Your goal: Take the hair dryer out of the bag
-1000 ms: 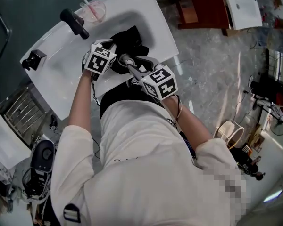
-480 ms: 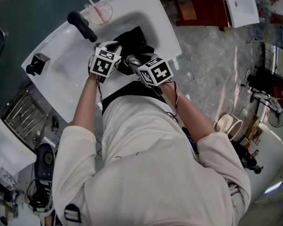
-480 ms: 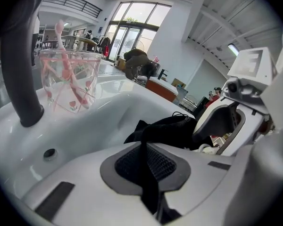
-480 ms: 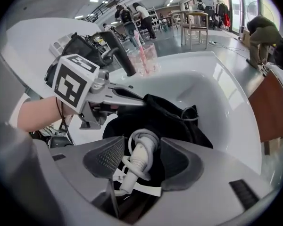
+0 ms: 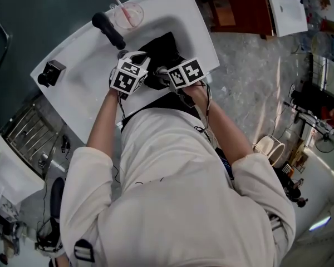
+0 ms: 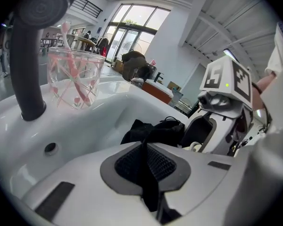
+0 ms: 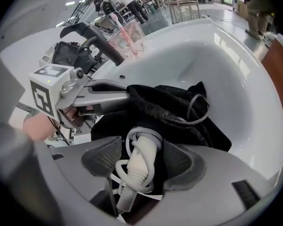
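Your right claw [image 7: 144,155] has just been opening and stands wide. The dryer [image 7: 137,171] is between its jaws, pads not pressing on it — a white handle with cord wound round, long axis along the claw's own line. It sits in the mouth of the bag [image 7: 179,112], which lies in the sink [image 7: 236,74]. Your left claw [image 6: 147,160] is closed tight — pinching the bag's black cloth.

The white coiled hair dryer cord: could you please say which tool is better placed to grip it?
Probably right. The right tool has just been opening its jaws, now apart around the white coiled cord; the left tool is shut on the black fabric bag.
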A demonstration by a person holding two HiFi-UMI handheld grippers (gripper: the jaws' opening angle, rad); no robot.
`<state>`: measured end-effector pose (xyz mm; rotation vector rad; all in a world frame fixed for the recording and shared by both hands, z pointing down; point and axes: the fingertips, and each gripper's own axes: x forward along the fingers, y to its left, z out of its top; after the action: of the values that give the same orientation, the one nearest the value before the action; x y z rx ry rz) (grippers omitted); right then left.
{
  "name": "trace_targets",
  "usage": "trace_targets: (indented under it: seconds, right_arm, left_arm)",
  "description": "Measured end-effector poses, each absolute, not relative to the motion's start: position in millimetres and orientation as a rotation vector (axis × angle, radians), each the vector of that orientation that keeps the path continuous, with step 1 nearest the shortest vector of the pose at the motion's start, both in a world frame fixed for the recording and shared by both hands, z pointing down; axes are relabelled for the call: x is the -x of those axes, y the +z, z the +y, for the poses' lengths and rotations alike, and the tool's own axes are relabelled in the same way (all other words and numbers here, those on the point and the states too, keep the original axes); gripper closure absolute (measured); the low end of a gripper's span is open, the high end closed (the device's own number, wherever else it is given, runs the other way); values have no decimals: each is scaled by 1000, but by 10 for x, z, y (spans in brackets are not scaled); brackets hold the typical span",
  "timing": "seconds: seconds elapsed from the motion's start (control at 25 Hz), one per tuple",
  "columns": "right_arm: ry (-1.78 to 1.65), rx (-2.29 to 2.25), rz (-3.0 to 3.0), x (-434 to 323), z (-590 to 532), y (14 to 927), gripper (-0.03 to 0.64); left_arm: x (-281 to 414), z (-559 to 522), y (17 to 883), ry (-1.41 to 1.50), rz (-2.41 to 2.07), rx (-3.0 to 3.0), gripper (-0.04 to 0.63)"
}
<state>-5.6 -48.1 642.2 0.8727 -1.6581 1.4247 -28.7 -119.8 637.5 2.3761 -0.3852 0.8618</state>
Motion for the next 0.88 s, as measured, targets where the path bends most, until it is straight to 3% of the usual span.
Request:
trace_targets:
  seconds: [0.12, 0.32, 0.88]
  right_arm:
    - [1493, -817, -1662, 61, -476, 6434, 356]
    - [1431, -698, -1670, 118, -431, 6492, 316]
    - [1435, -480, -1672, 176, -390, 6444, 375]
  left_arm:
    - [333, -1161, 6365, 855, -381, -2366, 552]
    - [329, -1154, 6348, 855, -436, -2342, 554]
    - [551, -1017, 6299, 908, -638, -2289, 554]
